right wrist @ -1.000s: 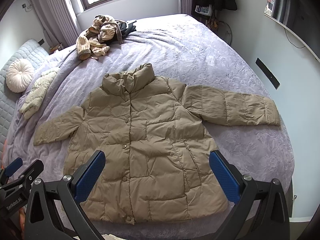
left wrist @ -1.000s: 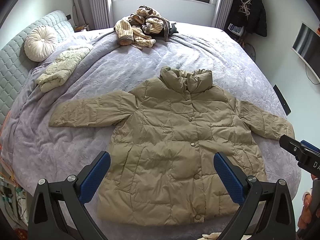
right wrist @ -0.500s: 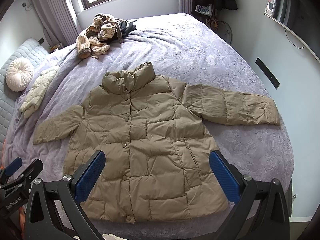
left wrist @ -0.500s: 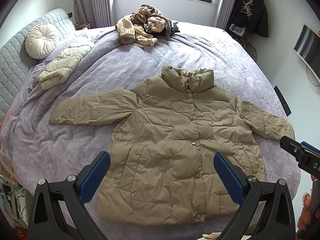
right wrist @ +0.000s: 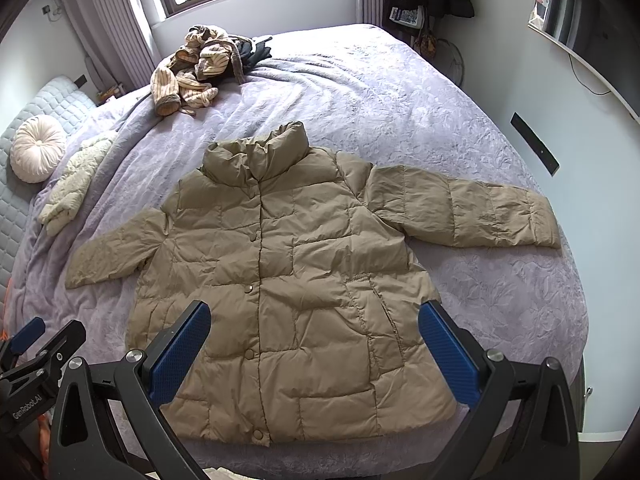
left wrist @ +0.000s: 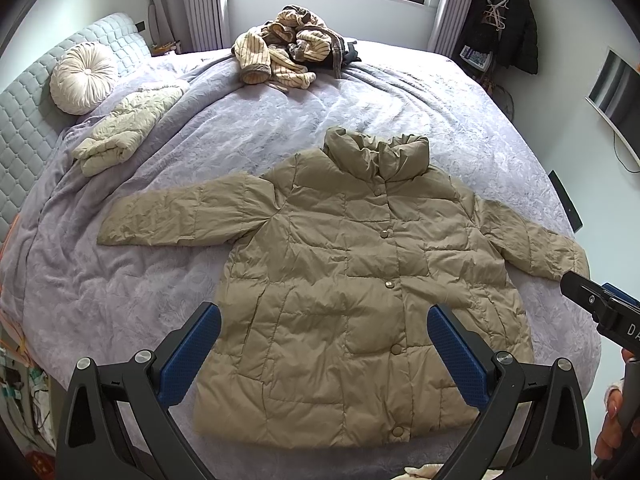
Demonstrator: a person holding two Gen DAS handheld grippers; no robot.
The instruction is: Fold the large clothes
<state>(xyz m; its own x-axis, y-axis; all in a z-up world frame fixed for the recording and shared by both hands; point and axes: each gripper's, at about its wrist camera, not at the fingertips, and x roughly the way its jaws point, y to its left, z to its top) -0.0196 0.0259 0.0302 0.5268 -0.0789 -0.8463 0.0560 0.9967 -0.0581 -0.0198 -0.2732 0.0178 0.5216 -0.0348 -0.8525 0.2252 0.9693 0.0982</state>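
Observation:
A khaki quilted puffer jacket (left wrist: 352, 280) (right wrist: 288, 280) lies flat on the purple bedspread, front up, buttoned, collar toward the window and both sleeves spread out sideways. My left gripper (left wrist: 324, 344) hovers open above the jacket's hem, holding nothing. My right gripper (right wrist: 314, 344) is also open above the hem, its blue pads wide apart. In the left wrist view the right gripper (left wrist: 600, 308) shows at the right edge near the sleeve cuff. The left gripper (right wrist: 40, 340) appears at the lower left of the right wrist view.
The purple bed (left wrist: 280, 120) holds a striped heap of clothes (left wrist: 280, 56) near the window, a folded cream jacket (left wrist: 124, 132) and a round cushion (left wrist: 82, 78) by the headboard. A dark coat (left wrist: 508, 16) hangs at right; a screen (left wrist: 616, 92) is on the wall.
Both cameras have tilted slightly, so the jacket sits a little lower and nearer in view. The jacket itself has not moved and both grippers stay open.

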